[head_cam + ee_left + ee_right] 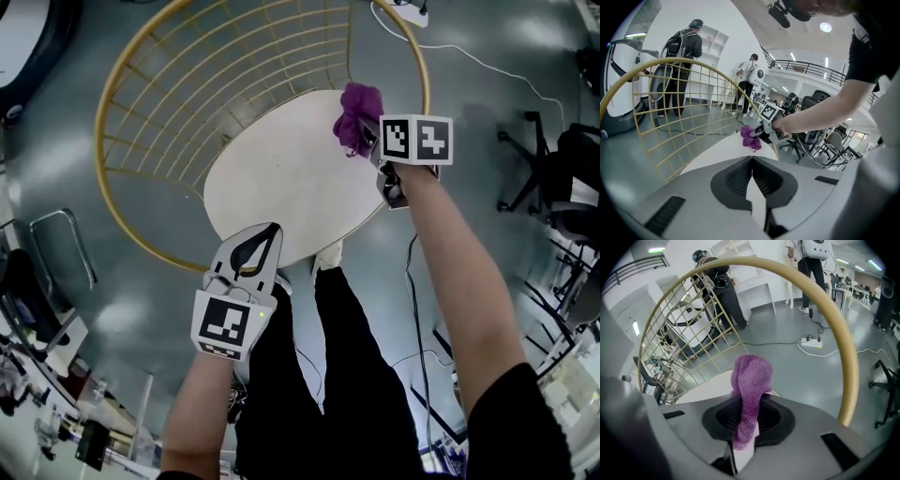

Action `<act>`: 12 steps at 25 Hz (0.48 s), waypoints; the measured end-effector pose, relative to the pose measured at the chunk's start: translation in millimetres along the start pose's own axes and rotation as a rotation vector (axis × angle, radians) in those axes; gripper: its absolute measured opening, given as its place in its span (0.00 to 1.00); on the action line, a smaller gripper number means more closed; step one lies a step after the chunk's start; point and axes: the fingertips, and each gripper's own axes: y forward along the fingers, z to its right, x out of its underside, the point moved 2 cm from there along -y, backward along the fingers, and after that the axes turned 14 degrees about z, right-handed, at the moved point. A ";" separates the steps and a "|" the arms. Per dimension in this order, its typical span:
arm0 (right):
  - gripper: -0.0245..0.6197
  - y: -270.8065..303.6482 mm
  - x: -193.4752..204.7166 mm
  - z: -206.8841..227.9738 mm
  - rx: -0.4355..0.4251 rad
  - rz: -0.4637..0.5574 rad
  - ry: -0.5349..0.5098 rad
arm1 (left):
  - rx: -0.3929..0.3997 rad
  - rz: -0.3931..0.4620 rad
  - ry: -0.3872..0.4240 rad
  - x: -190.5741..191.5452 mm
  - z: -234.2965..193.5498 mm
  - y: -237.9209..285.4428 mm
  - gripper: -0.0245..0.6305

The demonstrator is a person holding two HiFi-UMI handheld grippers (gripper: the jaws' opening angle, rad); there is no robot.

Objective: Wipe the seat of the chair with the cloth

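Observation:
The chair's round white seat [281, 178] lies below me, with the gold wire backrest [187, 84] curving round its far side. A purple cloth [356, 117] hangs bunched over the seat's far right edge, and my right gripper [373, 141] is shut on it. In the right gripper view the cloth [751, 380] rises from between the jaws of the right gripper [746, 430] above the seat [712, 385]. My left gripper [269, 231] hovers at the seat's near edge, shut and holding nothing. In the left gripper view the left gripper [752, 161] points across the seat [717, 157] at the cloth [751, 138].
The gold rim [843, 357] arcs close to the right gripper. Black office chairs [553, 178] stand to the right, and a white cable [487, 66] runs over the grey floor. My own leg and shoe [328, 253] are just below the seat. Two people [684, 61] stand beyond the backrest.

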 end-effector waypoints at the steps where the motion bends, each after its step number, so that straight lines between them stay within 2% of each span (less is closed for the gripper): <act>1: 0.14 -3.4 1.4 4.4 0.005 0.003 0.003 | 0.004 0.001 0.003 -0.5 4.1 2.1 0.05; 12: 0.14 -34.5 22.0 22.4 0.068 0.012 0.036 | 0.033 -0.006 0.024 -2.7 28.2 -1.3 0.05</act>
